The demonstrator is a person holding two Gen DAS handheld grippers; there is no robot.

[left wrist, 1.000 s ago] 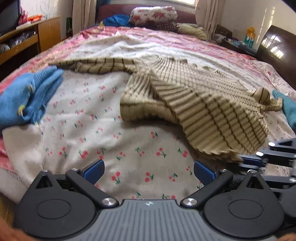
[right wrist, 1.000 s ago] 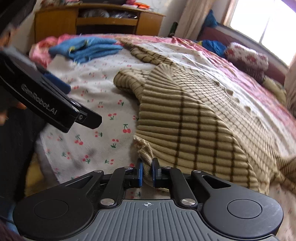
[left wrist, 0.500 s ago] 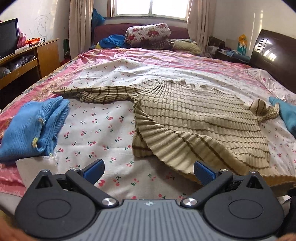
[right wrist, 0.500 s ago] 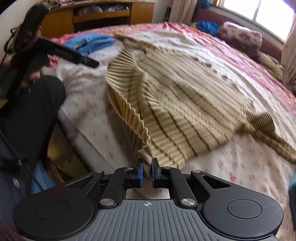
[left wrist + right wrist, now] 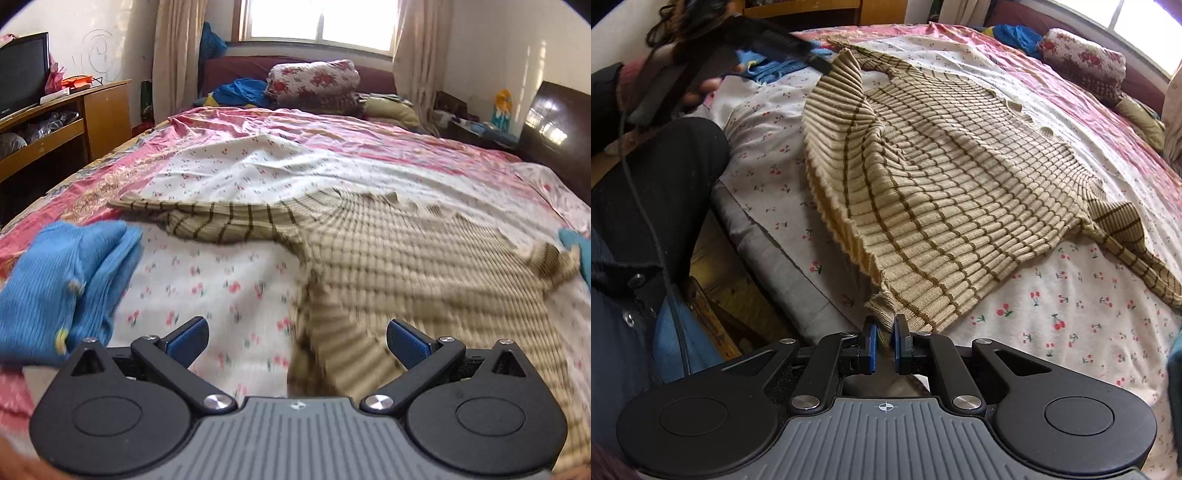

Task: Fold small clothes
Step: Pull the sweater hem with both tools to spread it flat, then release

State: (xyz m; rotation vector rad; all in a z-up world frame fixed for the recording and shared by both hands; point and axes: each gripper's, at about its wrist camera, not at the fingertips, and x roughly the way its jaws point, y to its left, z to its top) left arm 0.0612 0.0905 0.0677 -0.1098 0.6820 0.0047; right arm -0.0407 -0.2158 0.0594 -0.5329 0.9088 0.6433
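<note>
Right wrist view: right gripper pinches the striped sweater's hem above the cherry-print sheet.

A beige ribbed knit sweater with brown stripes lies spread on the cherry-print bedsheet, beyond the left gripper, jaws wide apart.
</note>
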